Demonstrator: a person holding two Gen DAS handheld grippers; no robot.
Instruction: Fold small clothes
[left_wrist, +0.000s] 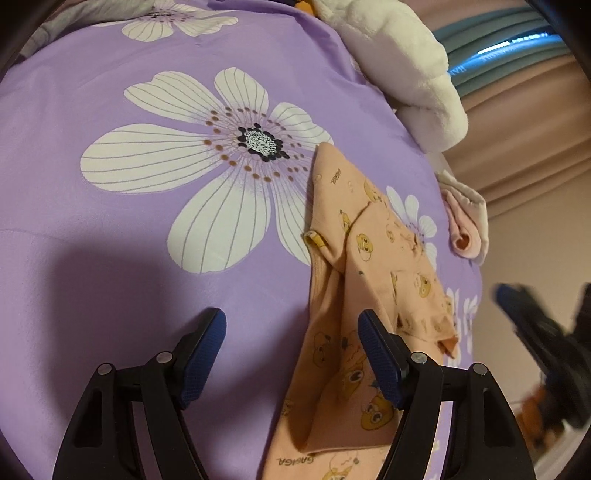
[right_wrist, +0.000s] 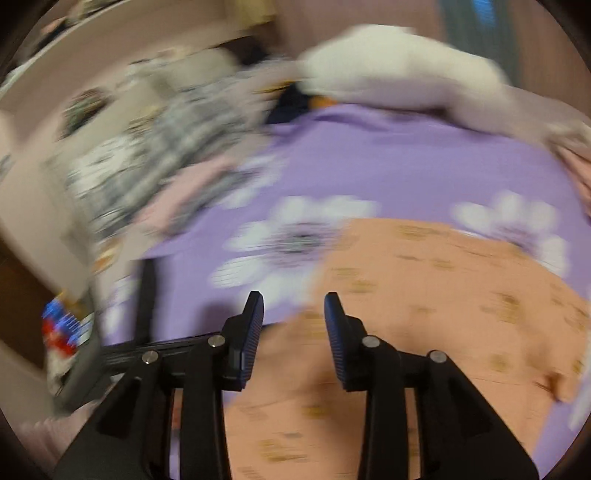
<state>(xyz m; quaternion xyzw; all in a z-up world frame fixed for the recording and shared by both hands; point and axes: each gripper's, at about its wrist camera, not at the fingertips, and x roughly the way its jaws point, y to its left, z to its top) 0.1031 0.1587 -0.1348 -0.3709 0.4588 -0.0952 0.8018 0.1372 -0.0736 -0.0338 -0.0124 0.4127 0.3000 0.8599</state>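
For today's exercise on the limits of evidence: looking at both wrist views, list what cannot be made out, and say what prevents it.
- Right wrist view: motion blur smears everything; the prints on the peach garment and the patterned pile at left are unreadable.
- Left wrist view: the garment's lower end is cut off by the bottom edge and partly covered by the left claw.
- Left wrist view: the dark shape at right is too blurred to identify.

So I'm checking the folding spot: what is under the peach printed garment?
The peach garment lies straight on the purple flowered bedsheet, covering part of a white flower print. Its own folded layers overlap; whether anything else lies beneath is hidden.
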